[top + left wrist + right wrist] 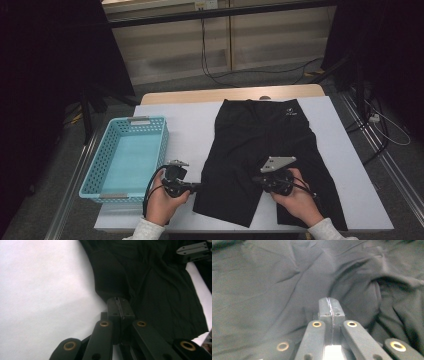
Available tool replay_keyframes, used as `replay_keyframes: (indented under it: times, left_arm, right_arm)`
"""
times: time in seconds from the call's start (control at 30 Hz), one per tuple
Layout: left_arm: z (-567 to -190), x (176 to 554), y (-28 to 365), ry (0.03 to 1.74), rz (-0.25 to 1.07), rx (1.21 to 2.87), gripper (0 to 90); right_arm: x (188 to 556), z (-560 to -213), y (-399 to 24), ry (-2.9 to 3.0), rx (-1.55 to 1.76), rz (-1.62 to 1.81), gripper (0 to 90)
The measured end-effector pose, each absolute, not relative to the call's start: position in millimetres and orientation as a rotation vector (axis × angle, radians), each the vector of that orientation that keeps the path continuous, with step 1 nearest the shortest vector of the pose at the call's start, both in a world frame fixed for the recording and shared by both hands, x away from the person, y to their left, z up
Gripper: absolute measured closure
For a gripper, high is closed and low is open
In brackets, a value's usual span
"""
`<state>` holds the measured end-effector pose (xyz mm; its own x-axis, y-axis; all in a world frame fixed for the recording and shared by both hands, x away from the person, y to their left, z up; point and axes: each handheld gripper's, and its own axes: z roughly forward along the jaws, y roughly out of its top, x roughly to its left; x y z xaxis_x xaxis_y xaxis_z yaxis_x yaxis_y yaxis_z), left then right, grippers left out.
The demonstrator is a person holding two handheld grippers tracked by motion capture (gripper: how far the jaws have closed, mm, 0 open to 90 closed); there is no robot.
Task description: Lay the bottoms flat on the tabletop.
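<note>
1. Two hand-held grippers are seen at the near edge of the desk (190, 125), one in each of the person's hands.
2. A pair of black shorts (265, 150) is spread flat on the desk, waistband toward the far edge and leg hems toward the near edge, right of the desk's middle.
3. The left hand-held gripper (199, 187) is held level at the left leg's outer edge; in the left gripper view its jaws are pressed together, with a bunched fold of the shorts (150, 285) right at their tips. Whether cloth is pinched between them cannot be told.
4. The right hand-held gripper (260, 178) is held over the shorts between the legs; in the right gripper view its jaws are pressed together, rumpled fabric (287, 277) lying around the tips.
5. A light blue basket (150, 131) is placed by the desk's left edge, well apart from the shorts.
</note>
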<state>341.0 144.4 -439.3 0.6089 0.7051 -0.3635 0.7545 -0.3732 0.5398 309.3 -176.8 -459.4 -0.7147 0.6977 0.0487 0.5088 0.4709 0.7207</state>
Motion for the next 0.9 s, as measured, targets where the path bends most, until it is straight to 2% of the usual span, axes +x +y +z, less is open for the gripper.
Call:
replay_keyframes:
  times: [0.2,0.33,0.43,0.47,0.53,0.63,0.67,0.83,0.9]
  left_arm:
    - [-439.3,340.8,140.7,1.133,-0.104,2.168,90.0]
    - [-438.8,340.8,141.5,1.143,-0.093,2.171,90.0]
    - [-438.1,341.3,144.5,1.152,-0.095,2.171,90.0]
    - [-438.0,341.1,144.8,1.155,-0.096,2.169,90.0]
    - [-437.9,341.0,145.1,1.158,-0.093,2.167,90.0]
    - [-438.6,340.6,144.5,1.153,-0.076,2.171,90.0]
    - [-439.2,340.8,144.5,1.154,-0.078,2.174,90.0]
    - [-438.3,341.9,145.6,1.138,-0.027,2.153,87.4]
    - [-439.1,342.6,144.4,1.145,0.019,2.159,73.3]
  right_arm:
    - [296.6,-452.9,-191.5,2.472,1.029,1.088,90.0]
    - [301.4,-450.2,-180.8,2.402,1.007,1.129,71.4]
    - [308.8,-456.7,-166.9,2.418,0.977,1.097,60.7]
    - [312.0,-459.9,-164.0,2.417,0.983,1.076,59.6]
    - [315.8,-465.8,-162.3,2.414,1.017,1.049,64.8]
    - [316.1,-464.0,-166.2,2.440,1.015,1.048,85.1]
    - [316.3,-463.7,-167.8,2.455,1.020,1.056,89.5]
    - [309.2,-461.2,-174.2,2.515,1.014,1.078,90.0]
    - [304.4,-461.3,-177.3,2.518,1.012,1.085,90.0]
